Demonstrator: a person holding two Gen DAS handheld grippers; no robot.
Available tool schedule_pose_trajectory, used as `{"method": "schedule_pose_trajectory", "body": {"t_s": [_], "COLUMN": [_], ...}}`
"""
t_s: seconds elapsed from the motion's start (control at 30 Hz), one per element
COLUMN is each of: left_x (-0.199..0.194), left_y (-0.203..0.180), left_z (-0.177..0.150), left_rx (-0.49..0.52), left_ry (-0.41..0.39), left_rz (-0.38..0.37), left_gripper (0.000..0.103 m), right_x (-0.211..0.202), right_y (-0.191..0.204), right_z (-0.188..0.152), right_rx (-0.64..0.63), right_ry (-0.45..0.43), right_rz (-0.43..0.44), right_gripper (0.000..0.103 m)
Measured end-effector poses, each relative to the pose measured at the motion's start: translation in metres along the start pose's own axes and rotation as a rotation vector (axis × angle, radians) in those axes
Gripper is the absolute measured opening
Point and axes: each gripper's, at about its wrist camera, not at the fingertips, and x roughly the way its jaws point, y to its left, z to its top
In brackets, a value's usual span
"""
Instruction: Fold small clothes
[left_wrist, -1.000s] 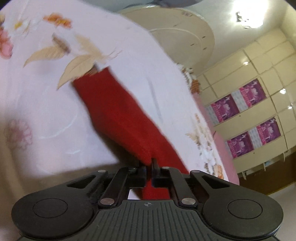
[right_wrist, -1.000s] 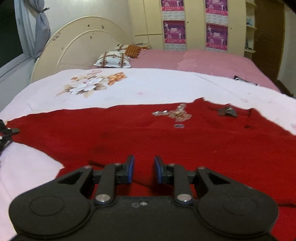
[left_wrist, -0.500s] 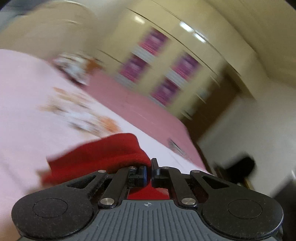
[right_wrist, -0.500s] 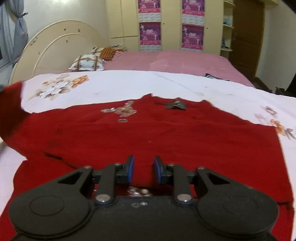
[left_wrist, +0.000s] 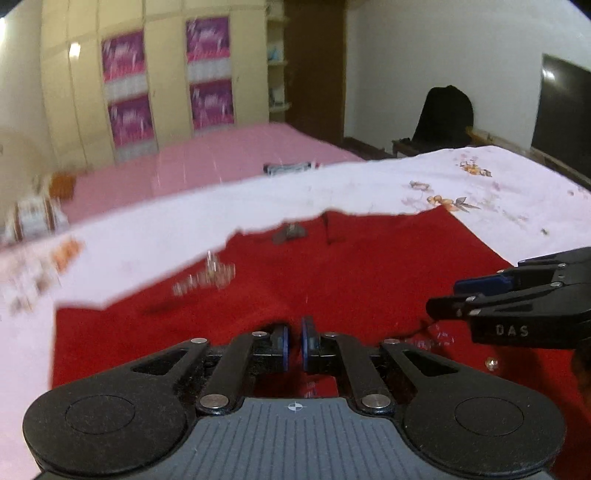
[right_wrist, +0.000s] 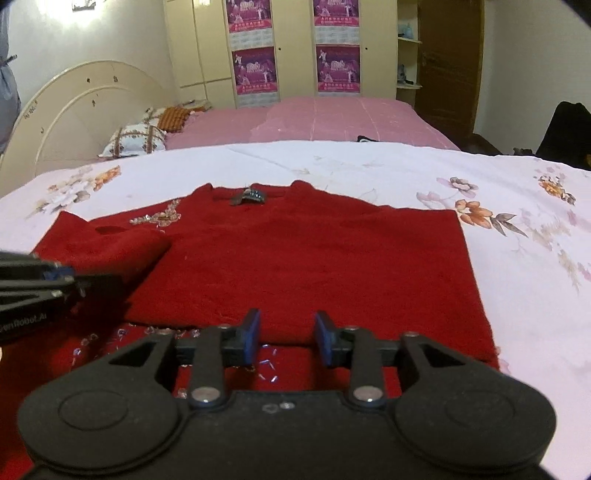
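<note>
My left claw (left_wrist: 294, 343) is pinched on the sleeve (right_wrist: 122, 245); right claw (right_wrist: 287, 336) gapes empty. Lay the sleeve flat across the sweater (right_wrist: 303, 251), no bunching.

Bare bedsheet (right_wrist: 517, 258) right of my sweater (right_wrist: 314, 251) leaves room; the left gripper (right_wrist: 55, 275) crowds its left side.

Bed (right_wrist: 369, 162) w/ white floral sheet (right_wrist: 517, 258) over the near part, plain pink cover (right_wrist: 332, 118) on the far part, cream arched headboard (right_wrist: 74, 110) at left. Red sweater (right_wrist: 314, 258) lies flat on the white sheet, neckline toward the far side, one sleeve folded in over its body at left. Two pillows (right_wrist: 136, 142) sit by the headboard. Small dark item (right_wrist: 365, 139) lies on the pink cover, too small to tell what.
</note>
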Motion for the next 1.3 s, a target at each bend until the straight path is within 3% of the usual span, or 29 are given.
{"method": "schedule_pose_trajectory", "body": {"t_s": [0.17,0.27,0.33,0.4,0.43,0.47,0.53,0.63,0.8,0.93,1.03,1.2,1.23,1.3], "left_x": [-0.009,-0.005,-0.006,-0.017,-0.024,-0.031,-0.052,-0.062,-0.089,-0.083,-0.066,-0.036,-0.032,-0.028], "left_y": [-0.027,-0.059,-0.073,-0.077,-0.072,-0.067,-0.048,-0.018,0.035,0.081,0.098,0.108,0.112,0.117], "left_z": [0.001,-0.009,-0.012,-0.011,-0.009,-0.008,-0.009,-0.01,-0.021,-0.032,-0.041,-0.049,-0.052,-0.053], "left_rx": [0.138,0.333,0.41,0.429,0.387,0.339,0.212,0.026,-0.219,-0.402,-0.478,-0.514,-0.535,-0.585], "left_ry": [0.022,0.093,0.118,0.107,0.119,0.121,0.078,0.101,0.032,0.044,0.064,0.121,0.128,0.129], "left_rz": [-0.006,-0.02,-0.019,-0.026,-0.055,-0.069,-0.09,-0.123,-0.064,0.022,0.036,0.04,0.036,0.029], "left_gripper": [0.005,0.006,0.006,0.026,0.071,0.103,0.103,0.103,0.103,0.103,0.103,0.103,0.103,0.103], "right_x": [-0.005,-0.007,-0.009,-0.012,-0.014,-0.016,-0.02,-0.022,-0.022,-0.017,-0.011,0.005,0.009,0.015], "right_y": [-0.009,-0.018,-0.022,-0.025,-0.025,-0.025,-0.021,-0.004,0.034,0.074,0.104,0.139,0.143,0.148], "right_z": [0.0,-0.003,-0.004,-0.003,-0.001,-0.001,0.003,0.006,0.011,0.007,-0.002,-0.021,-0.022,-0.022], "right_rx": [0.016,0.026,0.033,0.037,0.035,0.032,0.021,-0.016,-0.123,-0.275,-0.417,-0.647,-0.667,-0.693], "right_ry": [-0.007,-0.002,-0.002,-0.011,-0.021,-0.03,-0.046,-0.065,-0.085,-0.07,-0.077,-0.088,-0.085,-0.076], "right_rz": [0.015,0.01,0.006,0.01,0.017,0.03,0.066,0.12,0.179,0.217,0.192,0.103,0.092,0.089], "right_gripper": [0.04,0.043,0.043,0.044,0.044,0.045,0.045,0.045,0.045,0.045,0.045,0.043,0.04,0.024]}}
